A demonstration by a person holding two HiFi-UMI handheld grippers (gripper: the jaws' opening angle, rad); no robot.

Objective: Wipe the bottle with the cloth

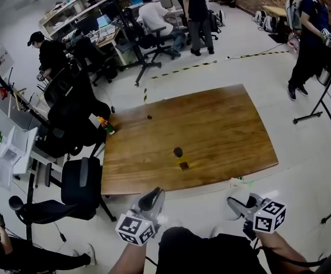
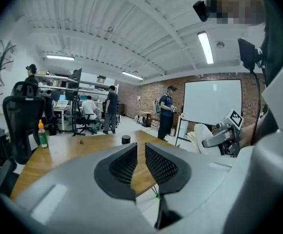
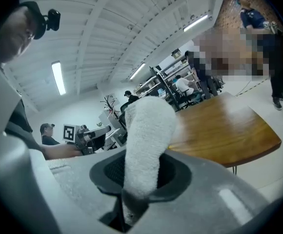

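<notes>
Holding both grippers short of the worktop (image 1: 228, 124), we are at the approach step: nothing is wiped yet. Our right gripper (image 3: 140, 174) has its jaws clenched on the white cloth (image 3: 149, 126), which sticks up out of them in a thick folded roll. Our left gripper (image 2: 140, 149) has its jaws released, with only a narrow gap between them and nothing in it.

The bottle (image 1: 180, 158) stands upright near the middle of the worktop, a dark cap on an amber body, well apart from both grippers and untouched. A 2nd bottle (image 1: 106, 125), green with an orange cap, stands at the worktop's left edge. A small dark thing (image 1: 149, 117) lies beyond the middle bottle. We judge the middle bottle to be the 1 meant, as it is nearest to us, though the task does not say.

The next move, as we judge it, calls for 2 things. The left gripper has to reach in over the near edge, open wider than the bottle's body and close on it low enough to steady it without tipping it. The right gripper then has to bring the cloth's free end against the bottle's side and rub, gripping firmly so the cloth does not slip out. Both grippers point a little downward, so the reach is mostly forward.
</notes>
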